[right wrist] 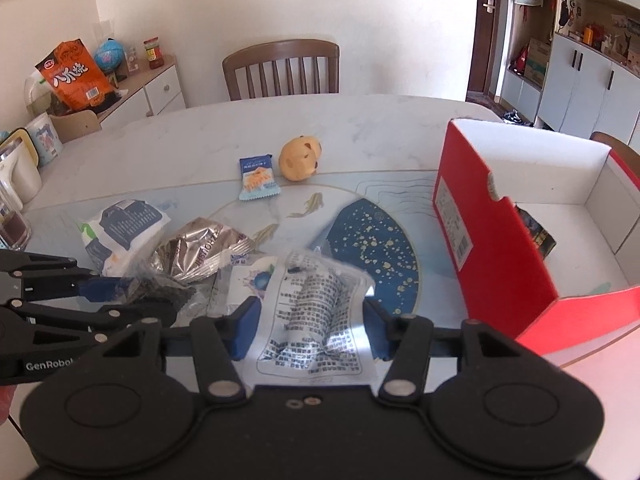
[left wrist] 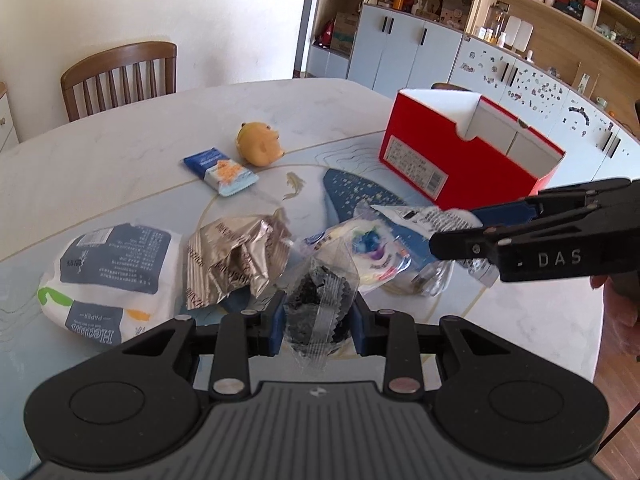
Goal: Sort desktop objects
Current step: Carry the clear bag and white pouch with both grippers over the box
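Left fingers: my left gripper (left wrist: 319,322) is clamped on a clear packet of dark snack (left wrist: 320,300), low centre of the left wrist view; the blue pads press its two sides, and the packet stands up between them.
Right fingers: my right gripper (right wrist: 310,330) holds a white printed sachet (right wrist: 316,312), bottom centre of the right wrist view; the sachet fills the gap between the pads and both pads touch its edges.
Same gripper, other view: it enters from the right edge of the left wrist view (left wrist: 460,226), with the sachet at its tip.
Red box (right wrist: 472,216): open-topped with a white inside, at the right of the right wrist view; a dark packet (right wrist: 538,234) lies inside against the near wall.
Pile on the table: a crumpled silver wrapper (left wrist: 236,256), a white and blue tissue pack (left wrist: 112,276) to its left, and a clear bag with coloured print (left wrist: 372,248) to its right, all in the middle band of the left wrist view.
Farther back: a blue biscuit packet (right wrist: 256,178) and a yellow plush toy (right wrist: 300,158) just beside it, near the centre of the right wrist view, well apart from the pile.
Table (right wrist: 360,128): pale marble top, with a blue speckled patch in front of the box.
Beyond the table: a wooden chair (right wrist: 282,68), upper centre.
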### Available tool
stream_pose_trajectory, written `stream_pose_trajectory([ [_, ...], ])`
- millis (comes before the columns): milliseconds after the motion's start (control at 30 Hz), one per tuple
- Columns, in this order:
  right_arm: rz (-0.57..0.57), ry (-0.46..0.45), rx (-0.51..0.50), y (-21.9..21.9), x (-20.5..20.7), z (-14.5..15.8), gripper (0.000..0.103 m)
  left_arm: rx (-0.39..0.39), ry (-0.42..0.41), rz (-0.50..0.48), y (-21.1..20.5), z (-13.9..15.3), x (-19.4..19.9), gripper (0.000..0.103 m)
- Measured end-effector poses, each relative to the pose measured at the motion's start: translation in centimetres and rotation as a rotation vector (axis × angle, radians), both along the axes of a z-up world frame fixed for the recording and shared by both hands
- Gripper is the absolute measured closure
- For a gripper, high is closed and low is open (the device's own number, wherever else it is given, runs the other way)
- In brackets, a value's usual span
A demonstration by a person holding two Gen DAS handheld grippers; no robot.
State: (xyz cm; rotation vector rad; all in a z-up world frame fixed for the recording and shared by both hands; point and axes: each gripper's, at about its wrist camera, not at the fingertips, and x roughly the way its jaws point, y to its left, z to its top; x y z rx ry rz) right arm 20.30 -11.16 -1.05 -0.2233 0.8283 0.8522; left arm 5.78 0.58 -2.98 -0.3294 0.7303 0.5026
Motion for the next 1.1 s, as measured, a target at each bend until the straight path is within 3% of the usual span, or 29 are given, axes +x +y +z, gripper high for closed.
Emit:
stream_pose_trajectory([
  [1100,-0.071,-0.076,0.107,-6.2,1.3,6.5,0.049,0.032,-0.094,-0.109,-3.7,6.9,4.4,0.072],
])
